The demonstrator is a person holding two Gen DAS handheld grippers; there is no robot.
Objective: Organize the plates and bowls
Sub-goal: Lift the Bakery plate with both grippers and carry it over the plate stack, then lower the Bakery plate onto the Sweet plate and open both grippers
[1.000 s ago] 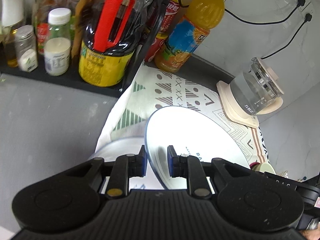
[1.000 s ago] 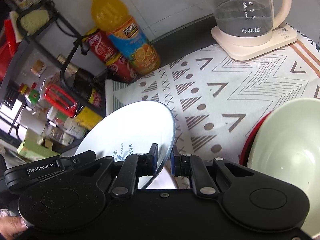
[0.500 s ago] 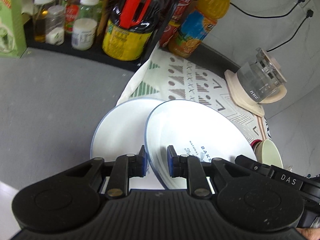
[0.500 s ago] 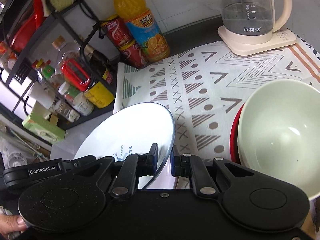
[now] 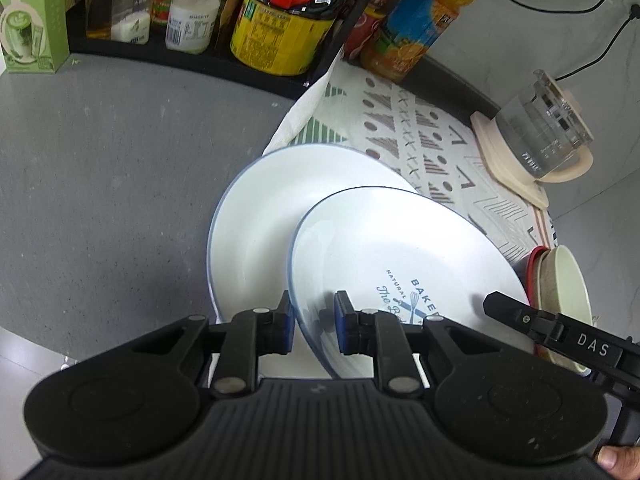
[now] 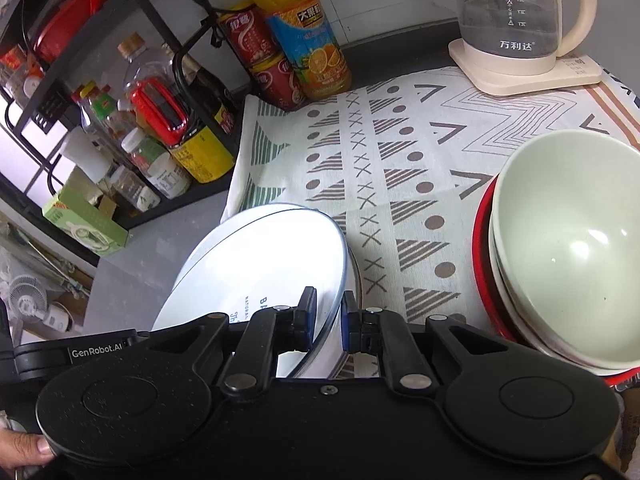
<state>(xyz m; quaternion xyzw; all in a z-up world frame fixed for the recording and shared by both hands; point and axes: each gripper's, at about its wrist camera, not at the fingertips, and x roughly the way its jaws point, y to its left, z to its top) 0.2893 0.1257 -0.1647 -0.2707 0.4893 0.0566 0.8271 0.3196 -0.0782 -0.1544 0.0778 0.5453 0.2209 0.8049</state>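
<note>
Left gripper and right gripper: each clamped on opposite rims of printed plate, held tilted. Beneath it: second plate, flat, straddling grey counter and patterned cloth. Right: pale green bowl nested in red-rimmed stack. Far: glass kettle, juice bottle, condiment rack.

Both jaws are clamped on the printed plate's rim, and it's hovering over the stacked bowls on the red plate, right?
Not quite. The printed plate hangs over a second white plate on the grey counter, as the left wrist view shows. The stacked bowls sit off to the side. Both the left gripper and right gripper do clamp its rim.
</note>
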